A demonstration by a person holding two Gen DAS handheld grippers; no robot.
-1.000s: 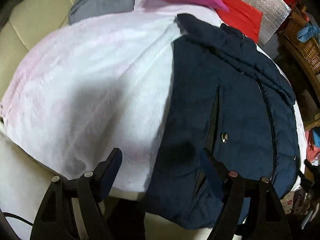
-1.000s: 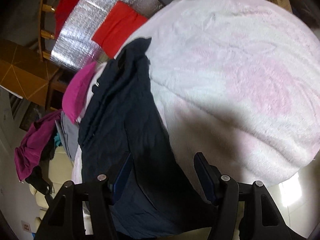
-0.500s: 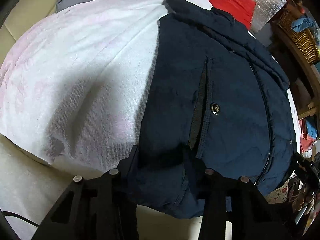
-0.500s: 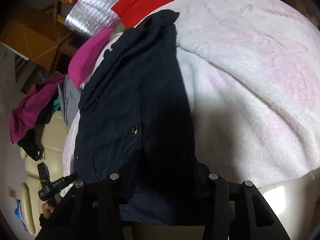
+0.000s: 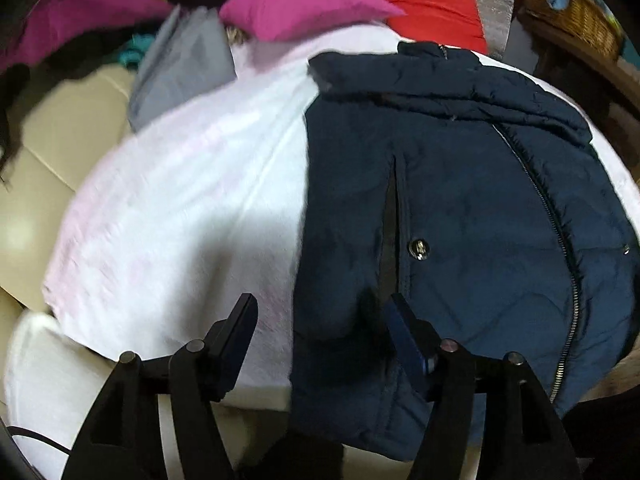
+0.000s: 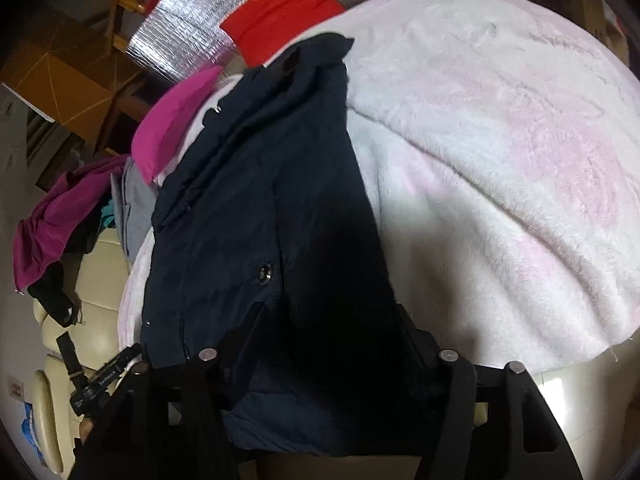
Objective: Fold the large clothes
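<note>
Navy jacket (image 5: pixel 472 216) lies ahead on the white blanket (image 5: pixel 192 208); left claw (image 5: pixel 320 320) and right claw (image 6: pixel 328 320) just reopened, gripping nothing.

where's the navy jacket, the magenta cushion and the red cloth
navy jacket (image 5: pixel 480 208): left wrist view, front panel beside the zip
magenta cushion (image 5: pixel 304 8): left wrist view, middle of its top face
red cloth (image 6: pixel 280 10): right wrist view, centre of the fabric

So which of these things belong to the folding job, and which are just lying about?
Job:
- navy jacket
- white blanket beneath it
- left tongs, open
- right tongs, astride the jacket's hem

Lying about:
- magenta cushion
- grey garment
- red cloth
- silver foil sheet
- wicker basket
</note>
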